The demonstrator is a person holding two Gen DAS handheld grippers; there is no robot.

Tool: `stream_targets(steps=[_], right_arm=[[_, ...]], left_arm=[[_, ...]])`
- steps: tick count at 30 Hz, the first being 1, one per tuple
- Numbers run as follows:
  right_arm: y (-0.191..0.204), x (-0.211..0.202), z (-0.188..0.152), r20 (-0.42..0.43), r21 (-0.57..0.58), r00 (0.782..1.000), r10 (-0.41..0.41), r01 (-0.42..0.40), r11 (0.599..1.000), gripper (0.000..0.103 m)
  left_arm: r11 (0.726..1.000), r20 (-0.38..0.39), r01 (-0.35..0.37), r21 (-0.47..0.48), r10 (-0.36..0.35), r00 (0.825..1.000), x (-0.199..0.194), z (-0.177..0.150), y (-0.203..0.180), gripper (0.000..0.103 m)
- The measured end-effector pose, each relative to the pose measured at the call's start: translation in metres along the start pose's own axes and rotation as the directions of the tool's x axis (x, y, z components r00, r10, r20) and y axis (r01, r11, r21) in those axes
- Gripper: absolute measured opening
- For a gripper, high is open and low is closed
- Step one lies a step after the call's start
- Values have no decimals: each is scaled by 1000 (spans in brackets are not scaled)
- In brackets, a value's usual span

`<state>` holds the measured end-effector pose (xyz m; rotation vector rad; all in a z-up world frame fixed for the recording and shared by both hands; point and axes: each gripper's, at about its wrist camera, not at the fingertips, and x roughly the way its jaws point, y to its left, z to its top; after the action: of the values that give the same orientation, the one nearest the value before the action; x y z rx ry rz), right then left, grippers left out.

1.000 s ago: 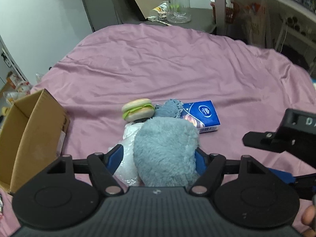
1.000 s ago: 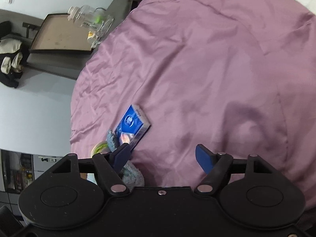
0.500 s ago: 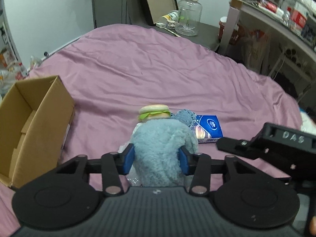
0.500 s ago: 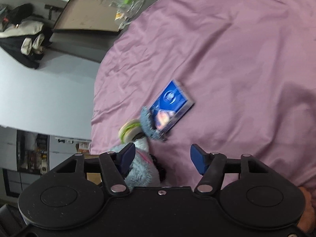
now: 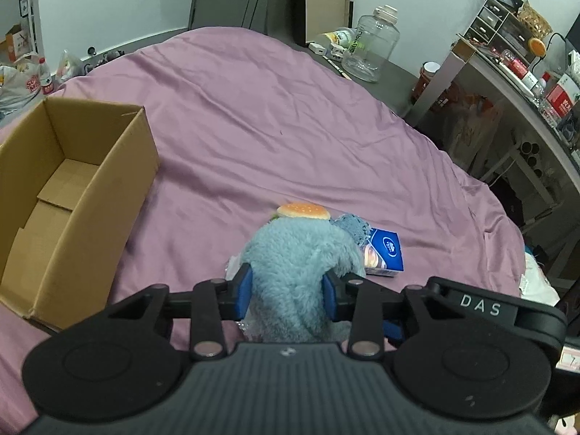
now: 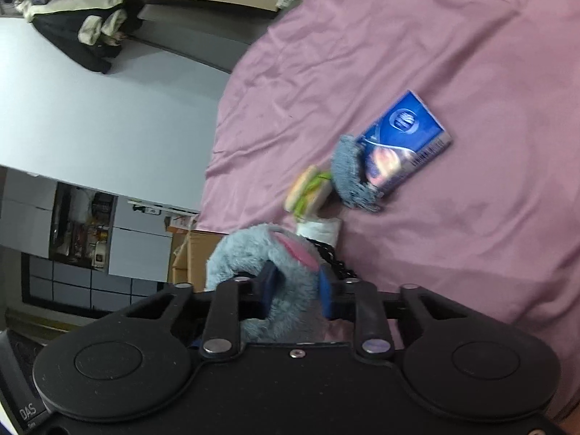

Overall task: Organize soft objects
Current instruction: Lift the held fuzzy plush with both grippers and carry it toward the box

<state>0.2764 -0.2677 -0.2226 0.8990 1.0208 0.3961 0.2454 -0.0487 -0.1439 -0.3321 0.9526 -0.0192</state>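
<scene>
A fluffy light-blue plush toy (image 5: 297,250) is lifted just above the purple bed sheet (image 5: 290,127). My left gripper (image 5: 285,290) has its jaws closing, both blue pads pressing into the plush. In the right wrist view my right gripper (image 6: 297,288) also has closing jaws, pinching another part of the same plush toy (image 6: 246,250), whose pink patch shows. Behind it lie a toy burger (image 5: 302,211), a blue knitted cloth (image 5: 353,226) and a blue tissue pack (image 5: 386,252). An open cardboard box (image 5: 119,195) stands to the left.
A crinkled white plastic bag (image 5: 233,266) lies under the plush. A large clear jar (image 5: 369,50) stands on a dark surface beyond the bed. A cluttered desk (image 5: 507,72) lines the right side. Bags lie on the floor at far left.
Both grippers have shut on the plush toy; the right one held nothing before. The plush has risen, and the cardboard box now shows more fully on the left.
</scene>
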Motion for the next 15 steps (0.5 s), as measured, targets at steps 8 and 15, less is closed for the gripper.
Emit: stream_targets(steps=[8,15], right_arm=[[22,-8,4,67,-66,997,30,-26,998,19],[54,3,-1,93,-171,995,22,-6,985,17]], left_arm=[[999,43,15,49,-17,999,-20,14,-3,39],[999,87,-26,43,23,996,-36,21,14,41]])
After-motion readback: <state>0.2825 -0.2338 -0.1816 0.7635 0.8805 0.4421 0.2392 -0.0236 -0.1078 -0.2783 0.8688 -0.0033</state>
